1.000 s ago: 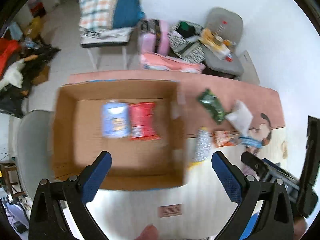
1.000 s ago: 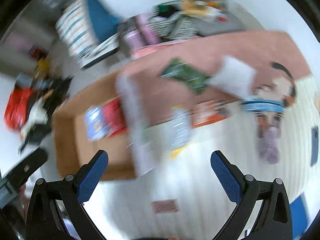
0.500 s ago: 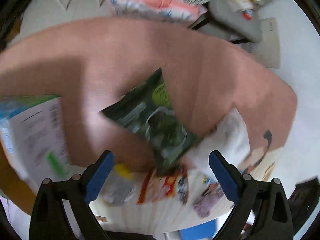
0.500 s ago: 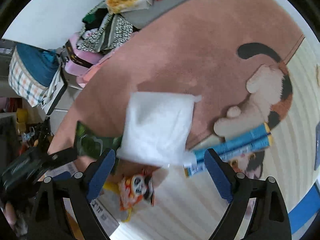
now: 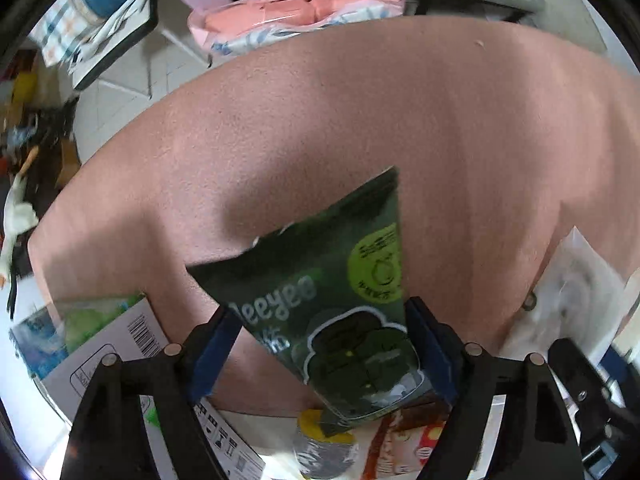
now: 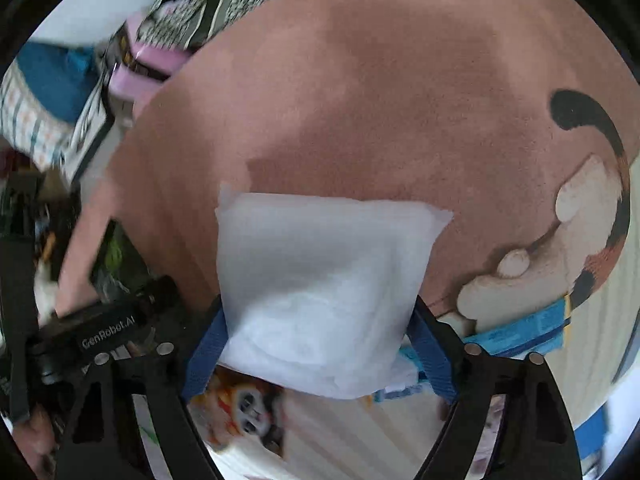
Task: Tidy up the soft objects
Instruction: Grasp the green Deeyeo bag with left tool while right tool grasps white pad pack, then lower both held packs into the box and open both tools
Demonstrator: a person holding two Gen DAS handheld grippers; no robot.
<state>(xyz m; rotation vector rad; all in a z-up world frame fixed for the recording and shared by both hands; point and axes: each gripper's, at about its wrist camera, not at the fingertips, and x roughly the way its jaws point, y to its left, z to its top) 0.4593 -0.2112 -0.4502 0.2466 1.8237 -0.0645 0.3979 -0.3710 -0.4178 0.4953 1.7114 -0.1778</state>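
Note:
A dark green snack packet (image 5: 340,292) lies flat on the pink rug (image 5: 360,120). My left gripper (image 5: 320,320) points down over it with its jaws closing. The packet is between the blue pads: the right one is at its edge, and a strip of rug shows beside the left one. In the right wrist view a white soft pouch (image 6: 320,272) lies on the rug. My right gripper (image 6: 318,308) straddles it, jaws closing, both pads against its sides. The green packet (image 6: 116,264) and the left gripper's black body (image 6: 108,332) appear at the left of that view.
A cardboard box flap (image 5: 120,344) lies at the lower left. A yellow-capped pouch (image 5: 320,440), a panda-print packet (image 6: 240,412) and a blue packet (image 6: 524,328) lie close by. The rug carries a cat picture (image 6: 580,220). Pink bedding (image 5: 300,16) and clutter sit beyond the rug.
Both grippers dropped toward the rug and narrowed. The left went from above the open box to the green packet. The right came down onto the white pouch.

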